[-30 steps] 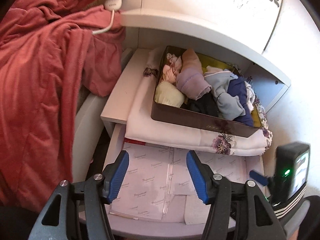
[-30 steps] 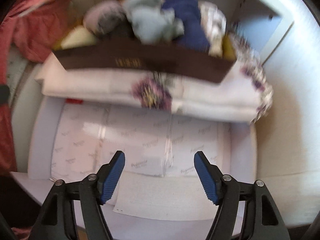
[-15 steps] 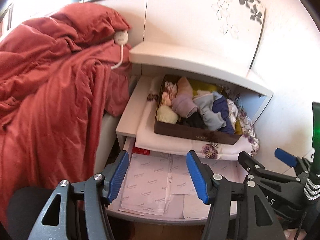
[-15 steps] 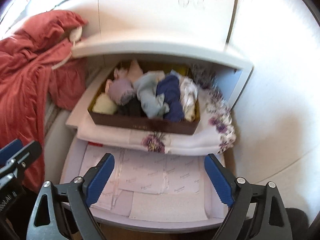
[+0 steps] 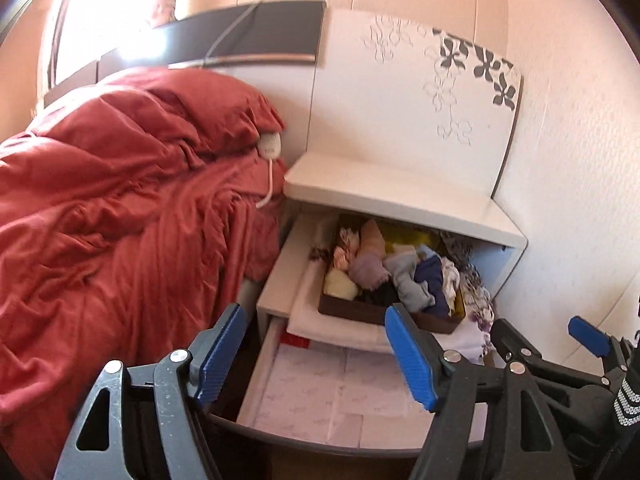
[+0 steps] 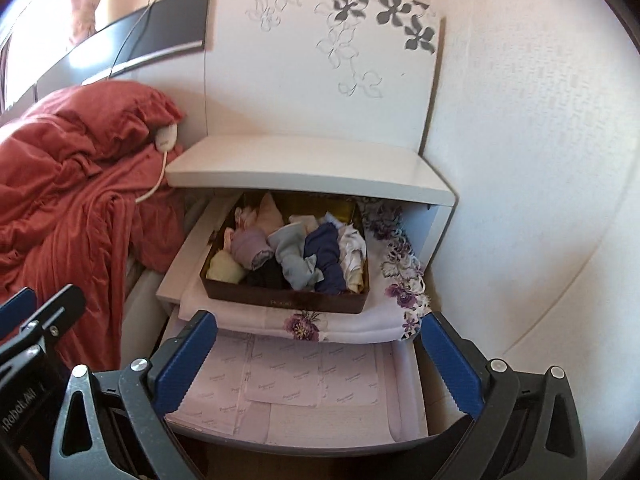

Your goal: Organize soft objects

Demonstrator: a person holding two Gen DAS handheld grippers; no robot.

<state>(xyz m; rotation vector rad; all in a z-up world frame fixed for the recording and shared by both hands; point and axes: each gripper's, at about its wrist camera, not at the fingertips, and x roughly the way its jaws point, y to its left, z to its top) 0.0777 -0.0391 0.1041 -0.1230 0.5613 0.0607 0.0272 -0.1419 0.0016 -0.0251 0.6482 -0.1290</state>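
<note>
A bed with a rumpled red duvet (image 5: 120, 208) stands beside a white nightstand (image 6: 308, 174), its lower drawer (image 6: 304, 392) pulled out. Behind rises a white headboard panel (image 6: 320, 80) printed with grey flowers, next to a dark panel (image 5: 256, 28). Pale textured wall (image 6: 540, 160) on the right; bright window light (image 5: 108, 12) upper left.

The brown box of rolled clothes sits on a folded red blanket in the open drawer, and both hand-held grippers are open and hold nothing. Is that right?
Not quite. The brown box sits on a folded white cloth with purple flowers, not a red blanket, as the right wrist view shows. The rest holds: left hand-held gripper and right hand-held gripper are open and hold nothing.
</note>
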